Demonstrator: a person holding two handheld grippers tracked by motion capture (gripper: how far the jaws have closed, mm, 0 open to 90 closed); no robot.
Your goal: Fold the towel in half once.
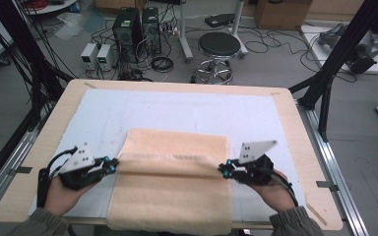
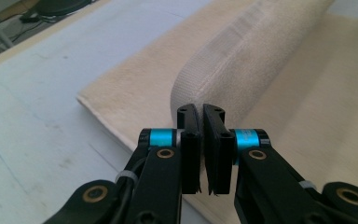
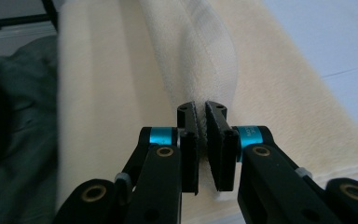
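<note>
Your left gripper (image 1: 112, 164) and right gripper (image 1: 225, 169) are each clamped on an opposite end of a raised fold in the beige towel (image 1: 174, 184), which stretches across between them, the jaws pinching the cloth tight in both gripper views. The towel lies on the pale blue mat (image 1: 177, 110) that covers the wooden table (image 1: 59, 115); its far edge sits near the mat's middle, and its near edge hangs over the table's front edge by your sleeves.
</note>
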